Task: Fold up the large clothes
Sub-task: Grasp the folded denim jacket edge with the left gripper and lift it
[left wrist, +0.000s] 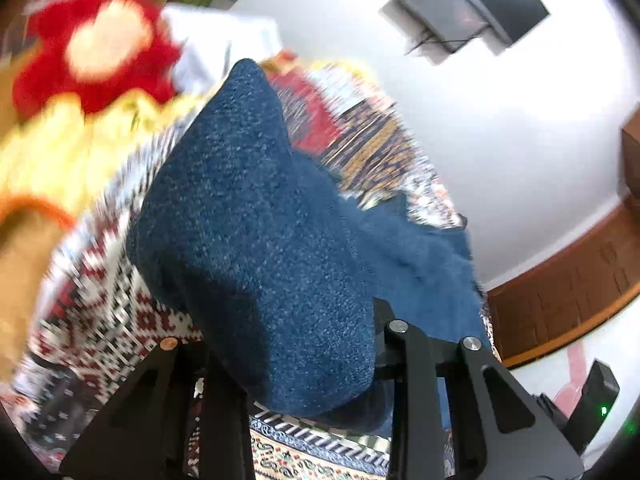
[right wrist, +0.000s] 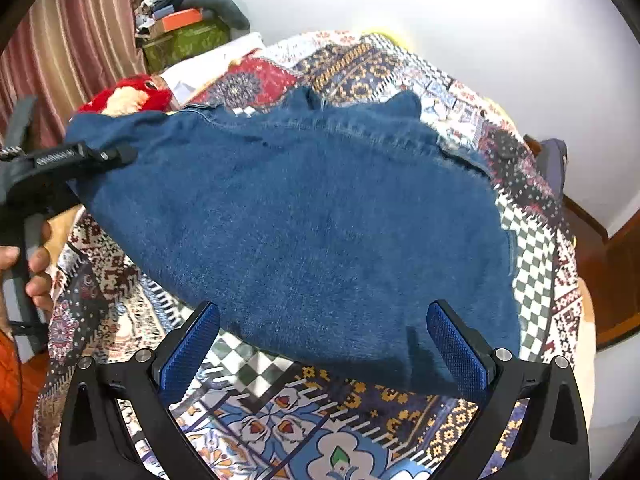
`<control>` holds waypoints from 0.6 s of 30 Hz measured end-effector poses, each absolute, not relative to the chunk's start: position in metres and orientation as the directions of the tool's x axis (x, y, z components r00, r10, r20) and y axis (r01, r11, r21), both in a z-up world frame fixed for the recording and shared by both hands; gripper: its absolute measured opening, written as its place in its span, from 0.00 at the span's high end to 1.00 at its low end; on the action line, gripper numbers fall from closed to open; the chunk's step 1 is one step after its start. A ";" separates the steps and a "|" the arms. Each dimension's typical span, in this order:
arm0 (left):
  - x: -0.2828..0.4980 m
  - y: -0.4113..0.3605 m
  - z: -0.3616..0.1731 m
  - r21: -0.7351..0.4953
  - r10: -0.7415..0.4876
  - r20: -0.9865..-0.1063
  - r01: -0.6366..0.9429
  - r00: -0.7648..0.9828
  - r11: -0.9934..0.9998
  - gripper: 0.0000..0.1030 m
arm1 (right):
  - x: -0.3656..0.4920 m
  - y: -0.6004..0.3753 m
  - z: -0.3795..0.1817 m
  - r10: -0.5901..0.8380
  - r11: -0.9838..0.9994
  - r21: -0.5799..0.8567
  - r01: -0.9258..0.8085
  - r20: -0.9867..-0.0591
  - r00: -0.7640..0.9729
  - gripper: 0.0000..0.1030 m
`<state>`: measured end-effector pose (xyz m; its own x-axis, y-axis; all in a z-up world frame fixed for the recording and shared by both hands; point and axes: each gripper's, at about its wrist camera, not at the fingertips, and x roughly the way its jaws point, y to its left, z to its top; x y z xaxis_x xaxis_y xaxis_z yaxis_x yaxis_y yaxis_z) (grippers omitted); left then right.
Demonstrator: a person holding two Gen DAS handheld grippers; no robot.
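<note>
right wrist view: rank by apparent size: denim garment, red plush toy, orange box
1. denim garment, fills most of the frame, though nearest the camera.
2. red plush toy, partly hidden behind the denim.
3. orange box, farthest back, so true size is unsure.

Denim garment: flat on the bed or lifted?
Lifted at one corner: the left gripper pinches the denim garment clear of the patterned bedspread.

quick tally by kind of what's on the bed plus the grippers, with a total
blue denim garment, one corner pinched up: 1
red and cream plush toy: 1
patchwork patterned bedspread: 1
yellow fabric beside the toy, too blurred to identify: 1
two-finger grippers: 2, left gripper closed on the denim, right gripper open above it
total: 6
</note>
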<state>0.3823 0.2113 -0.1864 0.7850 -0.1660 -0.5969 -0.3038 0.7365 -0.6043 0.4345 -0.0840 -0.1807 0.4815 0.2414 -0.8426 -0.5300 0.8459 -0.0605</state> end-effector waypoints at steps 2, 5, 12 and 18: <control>0.367 0.206 -0.158 -0.551 -0.116 -0.574 -0.277 0.810 0.787 0.71 | 0.429 -0.082 -0.172 0.249 0.841 -0.067 -0.536 -0.833 0.494 0.00; 0.340 0.206 -0.131 -0.477 -0.044 -0.549 -0.270 0.835 0.837 0.71 | 0.420 -0.074 -0.161 0.269 0.831 -0.070 -0.552 -0.818 0.509 0.00; 0.303 0.211 -0.115 -0.311 0.113 -0.556 -0.332 0.824 0.891 0.71 | 0.408 -0.026 -0.173 0.339 0.783 -0.013 -0.622 -0.829 0.444 0.00; 0.317 0.213 -0.136 -0.281 0.130 -0.578 -0.346 0.806 0.895 0.71 | 0.411 0.025 -0.235 0.317 0.739 0.058 -0.672 -0.909 0.270 0.00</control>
